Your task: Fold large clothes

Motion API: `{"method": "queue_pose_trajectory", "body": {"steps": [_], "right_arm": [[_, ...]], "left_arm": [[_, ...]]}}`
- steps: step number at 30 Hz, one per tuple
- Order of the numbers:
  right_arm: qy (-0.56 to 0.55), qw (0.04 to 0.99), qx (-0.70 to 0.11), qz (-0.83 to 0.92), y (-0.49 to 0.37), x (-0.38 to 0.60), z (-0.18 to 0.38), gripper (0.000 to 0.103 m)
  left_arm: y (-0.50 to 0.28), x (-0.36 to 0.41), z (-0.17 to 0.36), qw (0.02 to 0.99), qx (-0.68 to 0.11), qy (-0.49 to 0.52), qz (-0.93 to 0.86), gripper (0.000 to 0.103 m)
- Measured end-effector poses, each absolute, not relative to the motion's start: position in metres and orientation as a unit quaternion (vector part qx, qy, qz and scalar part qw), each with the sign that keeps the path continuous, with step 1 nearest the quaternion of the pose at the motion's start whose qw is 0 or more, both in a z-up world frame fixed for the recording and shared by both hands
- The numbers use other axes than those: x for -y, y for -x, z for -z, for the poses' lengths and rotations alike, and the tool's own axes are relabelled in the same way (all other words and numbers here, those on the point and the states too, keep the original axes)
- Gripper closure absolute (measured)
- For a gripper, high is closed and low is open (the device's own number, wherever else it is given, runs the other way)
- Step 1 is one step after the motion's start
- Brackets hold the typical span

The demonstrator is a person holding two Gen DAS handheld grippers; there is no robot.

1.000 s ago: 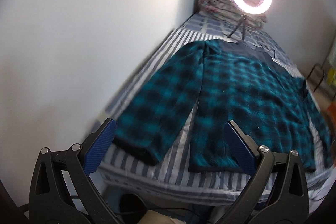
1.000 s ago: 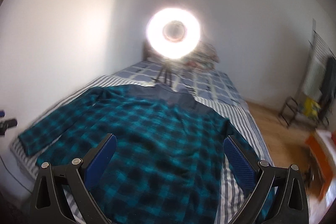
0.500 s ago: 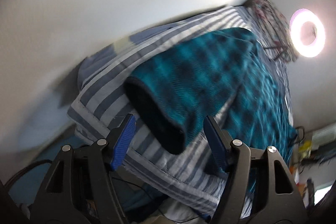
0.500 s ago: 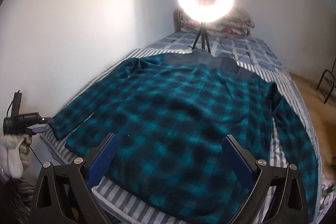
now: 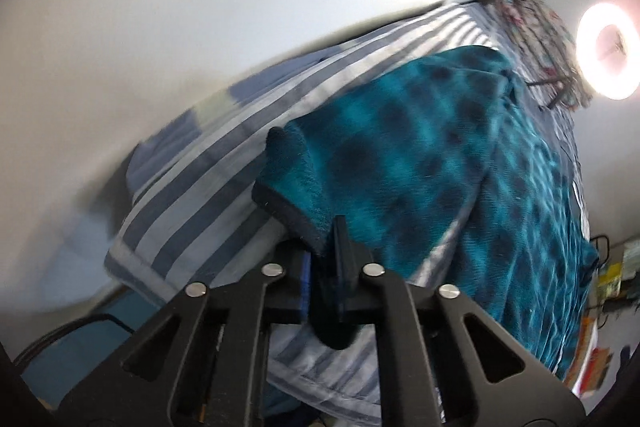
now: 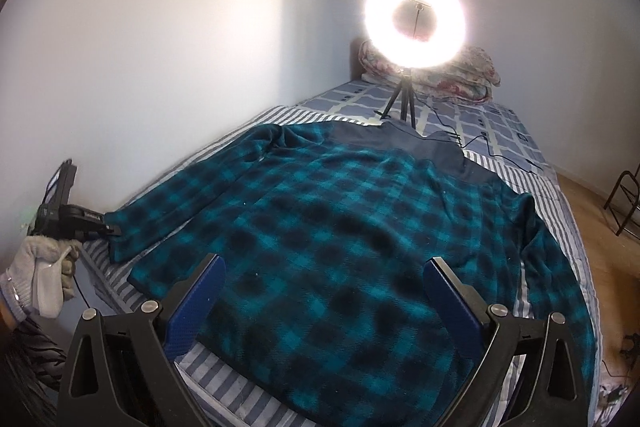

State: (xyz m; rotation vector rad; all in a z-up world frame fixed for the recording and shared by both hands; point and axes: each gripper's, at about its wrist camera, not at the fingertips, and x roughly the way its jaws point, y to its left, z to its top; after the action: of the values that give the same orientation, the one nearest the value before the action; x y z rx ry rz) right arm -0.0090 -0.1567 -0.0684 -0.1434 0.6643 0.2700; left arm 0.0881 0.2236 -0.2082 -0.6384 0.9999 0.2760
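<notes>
We pinch the cuff [image 5: 294, 223] in the left gripper [image 5: 324, 259] to fold inward; the right gripper [image 6: 320, 291] hangs wide over the shirt [image 6: 340, 227] at 6 o'clock.

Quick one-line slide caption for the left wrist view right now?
Left gripper shut on the dark cuff of the teal plaid fleece shirt spread on the striped bed.

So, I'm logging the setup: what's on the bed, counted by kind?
Teal-and-black plaid fleece shirt: 1
Lit ring light on black tripod: 1
Floral patterned pillows: 2
Black power cable: 1
Total: 5
</notes>
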Motion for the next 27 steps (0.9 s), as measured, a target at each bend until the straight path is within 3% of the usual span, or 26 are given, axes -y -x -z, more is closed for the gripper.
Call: {"method": "queue_pose_trajectory", "body": {"steps": [3, 7, 17, 27], "right_arm": [[0.055, 0.925, -0.348, -0.143, -0.004, 0.155, 0.073, 0.003], [0.032, 0.906, -0.385, -0.175, -0.037, 0.147, 0.072, 0.018], [-0.032, 0.867, -0.438, -0.235, -0.168, 0.111, 0.065, 0.032], [-0.082, 0.805, -0.518, -0.275, -0.307, 0.011, 0.102, 0.034]], "left_arm": [[-0.091, -0.206, 0.182, 0.847, -0.449, 0.263, -0.103, 0.099], [-0.096, -0.177, 0.143, 0.877, -0.424, 0.221, -0.059, 0.1], [-0.098, -0.103, 0.097, 0.904, -0.409, 0.114, 0.056, 0.1], [-0.086, -0.053, 0.102, 0.9, -0.411, 0.042, 0.14, 0.1]]}}
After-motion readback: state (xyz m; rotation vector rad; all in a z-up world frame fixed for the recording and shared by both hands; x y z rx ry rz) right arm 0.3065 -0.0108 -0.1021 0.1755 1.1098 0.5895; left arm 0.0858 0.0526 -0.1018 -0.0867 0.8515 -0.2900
